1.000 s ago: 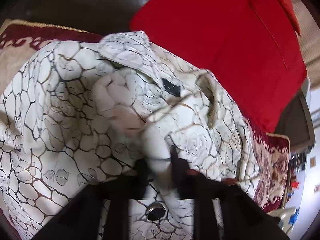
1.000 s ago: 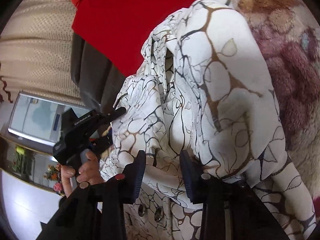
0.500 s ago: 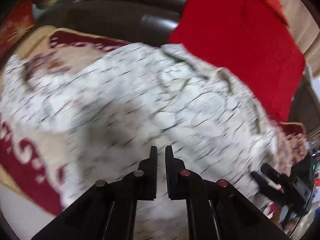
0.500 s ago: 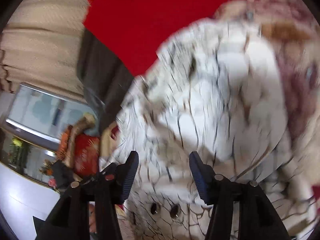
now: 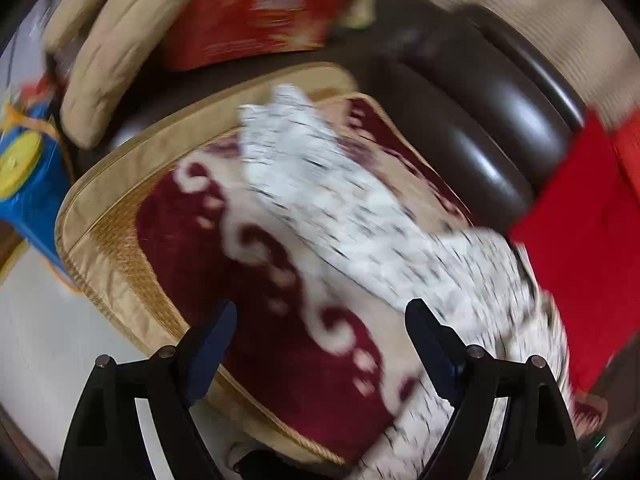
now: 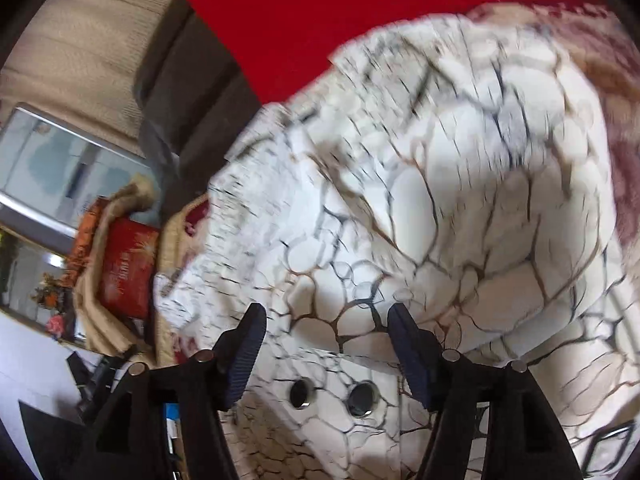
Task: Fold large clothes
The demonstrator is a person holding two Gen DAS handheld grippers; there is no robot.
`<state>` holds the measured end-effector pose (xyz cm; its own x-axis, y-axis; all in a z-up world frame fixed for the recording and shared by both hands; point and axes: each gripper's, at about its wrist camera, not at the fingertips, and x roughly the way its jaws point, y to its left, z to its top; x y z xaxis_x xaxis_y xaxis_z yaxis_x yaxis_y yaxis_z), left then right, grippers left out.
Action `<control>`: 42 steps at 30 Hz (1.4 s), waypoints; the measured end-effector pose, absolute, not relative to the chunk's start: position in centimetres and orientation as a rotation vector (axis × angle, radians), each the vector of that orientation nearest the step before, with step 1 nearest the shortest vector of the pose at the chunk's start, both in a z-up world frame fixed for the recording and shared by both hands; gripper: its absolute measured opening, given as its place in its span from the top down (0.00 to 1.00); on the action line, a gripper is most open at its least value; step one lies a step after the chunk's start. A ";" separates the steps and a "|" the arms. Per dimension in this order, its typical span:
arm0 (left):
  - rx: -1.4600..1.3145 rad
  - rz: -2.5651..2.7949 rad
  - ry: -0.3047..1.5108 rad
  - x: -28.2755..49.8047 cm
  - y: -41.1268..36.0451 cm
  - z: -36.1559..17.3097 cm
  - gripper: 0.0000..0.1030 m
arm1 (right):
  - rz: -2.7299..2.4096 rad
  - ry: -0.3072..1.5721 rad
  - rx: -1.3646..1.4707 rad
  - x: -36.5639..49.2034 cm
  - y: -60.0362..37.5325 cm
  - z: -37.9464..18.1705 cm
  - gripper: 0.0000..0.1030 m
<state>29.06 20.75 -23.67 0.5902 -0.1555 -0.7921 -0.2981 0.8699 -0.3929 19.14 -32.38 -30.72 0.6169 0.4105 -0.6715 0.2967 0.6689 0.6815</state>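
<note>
A white garment with a dark cracked-line print [image 6: 440, 208] lies bunched on a dark red and beige patterned seat cover [image 5: 280, 344]. In the left wrist view a blurred part of the garment [image 5: 360, 224] stretches from the cover's far corner to the right. My left gripper [image 5: 320, 320] is open and empty above the cover, with the garment by its right finger. My right gripper [image 6: 324, 336] is open and empty just above the garment, near two dark buttons [image 6: 332, 394].
A bright red cloth [image 6: 360, 12] hangs over the dark brown sofa back [image 5: 480, 92]. Beige cushions [image 5: 120, 40] and a red patterned cushion [image 5: 256, 20] lie at the far left. A blue and yellow object [image 5: 28, 184] stands left of the seat.
Both grippers have let go of the garment and opened wide. The left gripper has swung left, from over the garment to over the bare seat cover. The right has drawn back a little.
</note>
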 end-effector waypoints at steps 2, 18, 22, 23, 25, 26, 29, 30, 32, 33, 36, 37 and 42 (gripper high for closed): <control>-0.625 0.097 0.960 30.4 23.2 -24.7 0.16 | 0.057 0.942 0.872 19.2 -32.1 -31.6 0.35; -0.812 0.059 1.008 43.1 22.7 -27.8 0.14 | 0.080 0.953 0.798 19.6 -31.9 -31.9 0.30; -0.677 0.123 1.114 45.8 20.3 -29.7 0.17 | 0.101 0.944 0.802 19.5 -32.0 -32.0 0.29; -0.648 0.134 1.105 46.1 20.0 -29.8 0.39 | 0.109 0.942 0.807 19.5 -32.2 -32.1 0.29; -0.561 0.166 1.121 46.3 19.2 -29.6 0.81 | 0.125 0.937 0.825 19.4 -32.5 -32.2 0.29; -0.526 0.159 1.111 46.1 18.9 -29.2 0.87 | 0.132 0.936 0.835 19.3 -32.6 -32.2 0.29; -0.416 0.085 1.010 44.5 17.0 -25.9 0.94 | 0.153 0.923 0.871 19.1 -33.2 -32.3 0.31; -0.386 0.057 0.984 44.2 16.2 -24.7 0.94 | 0.163 0.913 0.888 18.9 -33.5 -32.3 0.31; -0.312 -0.040 0.916 43.1 13.7 -21.4 0.95 | 0.180 0.887 0.920 18.6 -33.9 -32.3 0.31; -0.281 -0.084 0.888 42.6 12.2 -19.8 0.95 | 0.194 0.868 0.944 18.3 -34.2 -32.2 0.31; -0.166 -0.259 0.795 40.7 6.3 -15.4 0.95 | 0.211 0.834 0.975 17.6 -34.9 -31.8 0.31; -0.127 -0.315 0.776 40.1 4.1 -14.3 0.95 | 0.207 0.823 0.977 17.3 -35.1 -31.6 0.31; 0.123 -0.650 0.732 34.2 -8.4 -10.6 0.94 | 0.162 0.733 1.015 15.2 -37.9 -30.1 0.31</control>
